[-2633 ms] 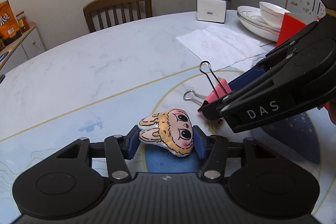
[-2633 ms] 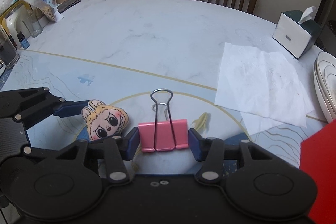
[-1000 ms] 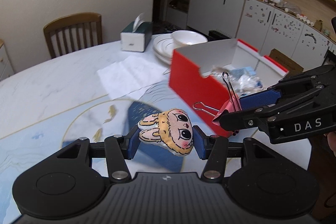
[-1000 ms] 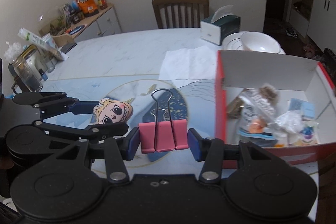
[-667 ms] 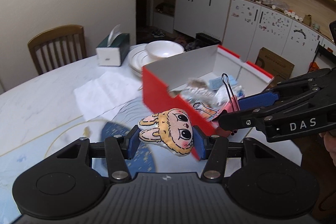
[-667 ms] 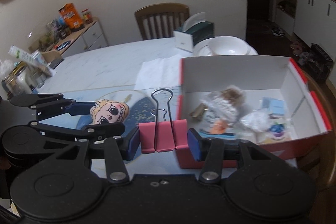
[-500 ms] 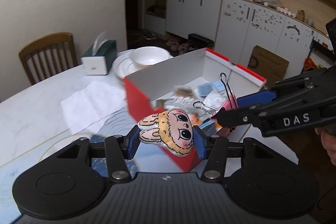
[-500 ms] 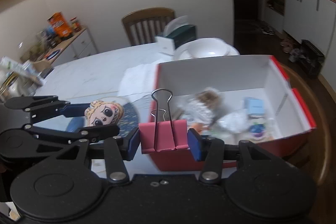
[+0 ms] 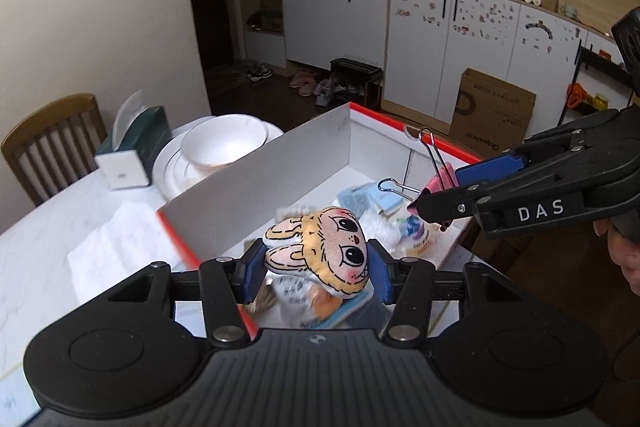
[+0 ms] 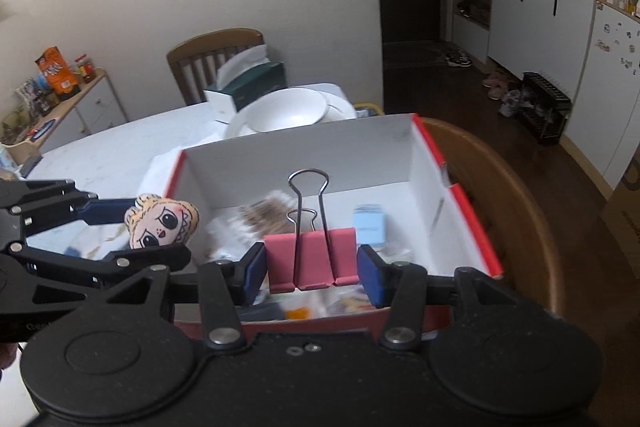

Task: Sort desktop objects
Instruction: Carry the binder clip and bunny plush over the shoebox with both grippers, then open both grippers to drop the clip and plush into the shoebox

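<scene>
Above the open red-and-white cardboard box [image 10: 464,211], our left gripper [image 9: 316,269] pinches a soft, light plush bunny-eared doll head [image 9: 320,251] by its sides; our right gripper's [image 10: 312,267] jaws clamp a stiff pink metal binder clip [image 10: 310,255] across its body.

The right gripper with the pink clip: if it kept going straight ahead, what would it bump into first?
Probably the far white wall of the red box, unless it dips into the packets inside first; depth is unclear.
</scene>
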A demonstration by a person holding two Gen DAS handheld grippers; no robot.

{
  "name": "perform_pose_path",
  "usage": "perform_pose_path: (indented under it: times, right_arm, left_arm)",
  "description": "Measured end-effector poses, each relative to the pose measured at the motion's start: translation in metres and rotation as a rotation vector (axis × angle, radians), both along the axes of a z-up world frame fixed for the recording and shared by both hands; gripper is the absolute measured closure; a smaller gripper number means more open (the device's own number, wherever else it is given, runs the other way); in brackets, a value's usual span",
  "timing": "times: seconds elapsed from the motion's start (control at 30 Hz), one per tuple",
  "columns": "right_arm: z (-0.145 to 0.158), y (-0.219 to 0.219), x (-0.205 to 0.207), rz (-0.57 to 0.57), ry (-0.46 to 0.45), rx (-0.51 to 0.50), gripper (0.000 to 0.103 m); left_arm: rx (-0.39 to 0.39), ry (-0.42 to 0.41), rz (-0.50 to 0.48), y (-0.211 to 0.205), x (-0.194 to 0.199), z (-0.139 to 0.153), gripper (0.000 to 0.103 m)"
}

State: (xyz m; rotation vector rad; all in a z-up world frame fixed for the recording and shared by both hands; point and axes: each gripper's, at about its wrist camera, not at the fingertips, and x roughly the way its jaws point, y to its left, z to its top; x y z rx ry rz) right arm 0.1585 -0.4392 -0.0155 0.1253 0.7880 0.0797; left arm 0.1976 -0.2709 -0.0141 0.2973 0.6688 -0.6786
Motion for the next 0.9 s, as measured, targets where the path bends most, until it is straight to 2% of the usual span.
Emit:
perform_pose_path:
  times: [0.17,0.2,0.23,0.27,0.63,0.9]
  right_arm:
    - [-0.010,-0.014,0.012,-0.012,0.020,-0.023,0.055]
    - [-0.013,-0.016,0.014,-0.013,0.023,-0.026,0.062]
    - [-0.014,-0.019,0.016,-0.009,0.024,-0.024,0.075]
    - [-0.016,-0.021,0.019,-0.006,0.026,-0.024,0.076]
    - [-0.040,-0.036,0.029,0.003,0.094,-0.012,0.073]
    - [-0.040,-0.042,0.025,0.008,0.096,0.015,0.064]
  left_arm:
    - [0.043,-0.018,-0.019,-0.022,0.016,-0.013,0.051]
    - [0.054,-0.017,-0.020,-0.026,0.020,-0.016,0.051]
    - [0.064,-0.015,-0.023,-0.029,0.023,-0.019,0.051]
    - [0.073,-0.015,-0.028,-0.033,0.026,-0.023,0.051]
    - [0.171,0.042,-0.082,-0.062,0.044,-0.055,0.051]
    - [0.175,0.075,-0.094,-0.066,0.049,-0.063,0.048]
